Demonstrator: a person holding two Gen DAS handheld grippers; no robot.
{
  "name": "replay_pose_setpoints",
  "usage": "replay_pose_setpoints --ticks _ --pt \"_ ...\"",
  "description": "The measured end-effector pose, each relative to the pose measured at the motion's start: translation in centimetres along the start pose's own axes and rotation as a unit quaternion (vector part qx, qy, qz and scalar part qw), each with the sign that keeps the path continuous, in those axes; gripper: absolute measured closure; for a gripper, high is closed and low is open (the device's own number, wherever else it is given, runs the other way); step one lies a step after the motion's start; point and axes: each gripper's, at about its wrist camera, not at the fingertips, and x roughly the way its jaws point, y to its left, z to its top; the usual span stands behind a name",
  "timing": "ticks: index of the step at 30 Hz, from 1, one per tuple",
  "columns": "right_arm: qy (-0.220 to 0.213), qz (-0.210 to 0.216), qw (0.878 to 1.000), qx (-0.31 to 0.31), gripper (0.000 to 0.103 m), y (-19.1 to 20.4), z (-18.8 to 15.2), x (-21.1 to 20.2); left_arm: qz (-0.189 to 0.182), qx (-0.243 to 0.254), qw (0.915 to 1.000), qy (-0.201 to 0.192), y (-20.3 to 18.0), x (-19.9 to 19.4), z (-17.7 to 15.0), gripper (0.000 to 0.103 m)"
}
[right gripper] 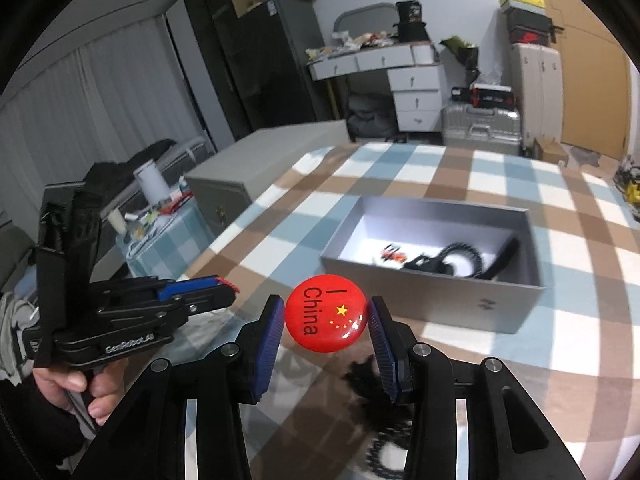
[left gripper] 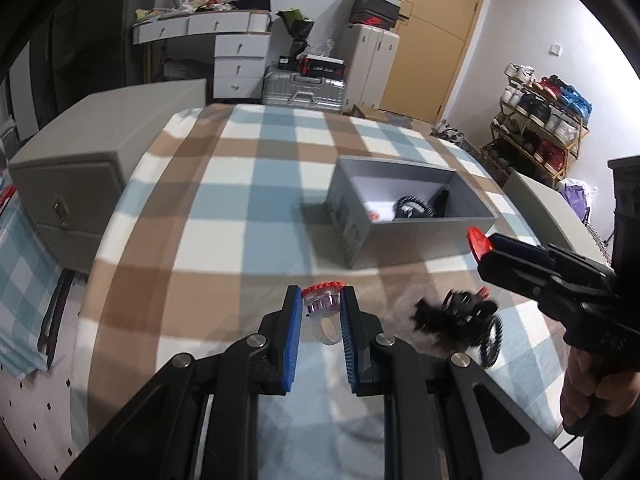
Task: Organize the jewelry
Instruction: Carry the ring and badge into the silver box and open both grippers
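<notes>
My left gripper is shut on a clear plastic ring with a red top, held above the checked tablecloth. My right gripper is shut on a round red badge with "I China" and yellow stars; it also shows in the left wrist view. A grey open box lies on the table ahead and holds black jewelry and a small red piece. A pile of black beads and hair ties lies on the table between the grippers.
The checked tablecloth covers the table. A grey cabinet stands to the left. A white desk, suitcases, a wooden door and a shoe rack are behind. The left gripper shows in the right wrist view.
</notes>
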Motion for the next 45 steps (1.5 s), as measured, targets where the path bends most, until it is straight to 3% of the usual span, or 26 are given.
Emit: replay_pose_setpoints --ticks 8,18,30,45 --pt "-0.008 -0.026 1.000 0.015 0.061 -3.4 1.3 -1.7 -0.022 0.044 0.9988 -0.003 -3.1 1.7 3.6 0.089" --pt "-0.026 -0.040 0.999 0.018 0.061 -6.6 4.1 -1.0 -0.068 0.032 0.9964 0.039 -4.5 6.3 7.0 0.089" --pt "0.008 -0.069 0.997 0.043 0.061 -10.8 5.4 3.4 -0.080 0.051 0.9930 0.069 -6.6 9.8 8.8 0.089" --pt "0.034 -0.073 0.996 0.041 0.060 -11.7 5.2 5.7 -0.090 0.048 0.9904 0.093 -6.8 12.0 9.2 0.088"
